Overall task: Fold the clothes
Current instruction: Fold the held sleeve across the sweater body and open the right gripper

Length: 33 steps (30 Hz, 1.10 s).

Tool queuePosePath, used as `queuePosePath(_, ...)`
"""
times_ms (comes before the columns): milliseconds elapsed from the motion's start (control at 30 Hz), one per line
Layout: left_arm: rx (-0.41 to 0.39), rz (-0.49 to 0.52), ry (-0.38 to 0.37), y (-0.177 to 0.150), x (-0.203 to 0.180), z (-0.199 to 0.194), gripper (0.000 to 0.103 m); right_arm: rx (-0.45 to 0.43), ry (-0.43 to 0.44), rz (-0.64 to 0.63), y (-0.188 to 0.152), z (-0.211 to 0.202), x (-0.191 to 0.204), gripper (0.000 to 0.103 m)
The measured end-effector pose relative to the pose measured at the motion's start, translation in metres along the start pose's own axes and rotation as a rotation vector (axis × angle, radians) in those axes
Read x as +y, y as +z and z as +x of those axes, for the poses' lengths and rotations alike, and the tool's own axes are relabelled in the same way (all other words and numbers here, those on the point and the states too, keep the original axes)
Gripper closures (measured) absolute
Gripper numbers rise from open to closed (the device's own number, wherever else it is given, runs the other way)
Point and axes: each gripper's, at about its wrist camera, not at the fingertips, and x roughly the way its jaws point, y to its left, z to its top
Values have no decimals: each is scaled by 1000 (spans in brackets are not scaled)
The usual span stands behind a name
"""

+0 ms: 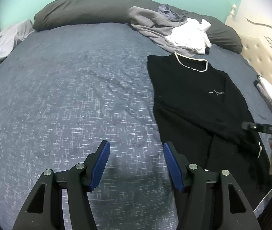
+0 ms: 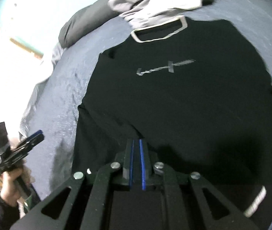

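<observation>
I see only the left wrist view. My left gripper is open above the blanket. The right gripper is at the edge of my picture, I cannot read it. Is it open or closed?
Observer: The right gripper is closed; its blue pads stand nearly together, over the lower part of the black T-shirt. I cannot tell if cloth is pinched between them.
Operator: Is the left sleeve folded already?
Observer: Yes, a black flap lies diagonally across the shirt body, running up-left from the gripper tips.
Operator: Is the chest print hidden?
Observer: No, the grey print lies fully uncovered below the white-edged collar.
</observation>
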Motion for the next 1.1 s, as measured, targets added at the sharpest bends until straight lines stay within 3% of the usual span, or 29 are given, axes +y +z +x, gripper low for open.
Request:
queuePosePath(167, 8, 5, 5, 0, 6, 5, 40, 41, -19, -13, 12, 34, 11, 96)
queuePosePath(267, 12, 7, 0, 0, 6, 8, 40, 120, -76, -70, 2, 46, 12, 96)
queuePosePath(367, 16, 9, -10, -1, 3, 12, 40, 168, -105, -50, -12, 41, -6, 96)
queuePosePath(500, 15, 8, -26, -2, -3, 13, 40, 123, -79, -27, -13, 19, -13, 96)
queuePosePath(633, 14, 7, -40, -1, -8, 14, 40, 59, -35, -42, 9, 18, 7, 96)
queuePosePath(867, 5, 20, -36, 1, -10, 5, 39, 138, -66, -10, 18, 70, 13, 97)
queuePosePath(1033, 9, 23, -34, 0, -6, 8, 37, 153, -111, -60, -6, 50, -5, 101)
queuePosePath(1100, 12, 17, -35, -1, -5, 10, 37, 156, -101, -18, -11, 37, -21, 101)
